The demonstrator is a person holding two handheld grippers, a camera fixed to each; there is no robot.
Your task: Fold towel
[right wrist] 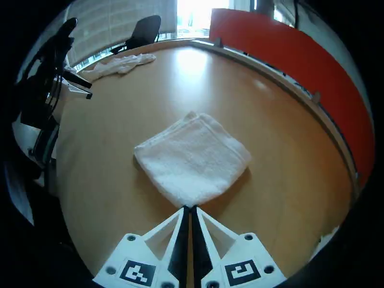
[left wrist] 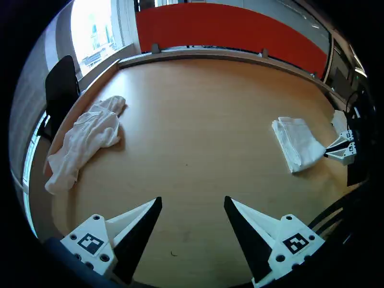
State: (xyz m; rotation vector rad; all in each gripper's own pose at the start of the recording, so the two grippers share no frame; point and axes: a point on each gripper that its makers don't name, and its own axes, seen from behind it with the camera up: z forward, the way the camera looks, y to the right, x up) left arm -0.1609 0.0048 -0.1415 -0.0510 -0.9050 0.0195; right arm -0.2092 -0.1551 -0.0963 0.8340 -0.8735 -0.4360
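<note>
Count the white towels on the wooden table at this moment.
2. One crumpled white cloth towel lies at the edge of the wooden table near the black chair; one folded white square towel lies ahead of the right gripper, jaws closed. Another may be hidden beyond the edges.

Bright daylight from blown-out window (left wrist: 93,36), glare on table (right wrist: 192,62), sharp focus, fisheye-bent edges

A wide light-brown wooden table (left wrist: 201,120) with a curved edge takes up most of the room. Along its far edge runs a low grey raised rim (left wrist: 216,54), and just behind that stands a long red partition panel (left wrist: 230,29). Past the table's far left corner, a tall bright window (left wrist: 93,33) lets in daylight, leaving a pale glare (right wrist: 192,60) on the tabletop. A black office chair (left wrist: 61,91) stands beside the table's left edge.
</note>
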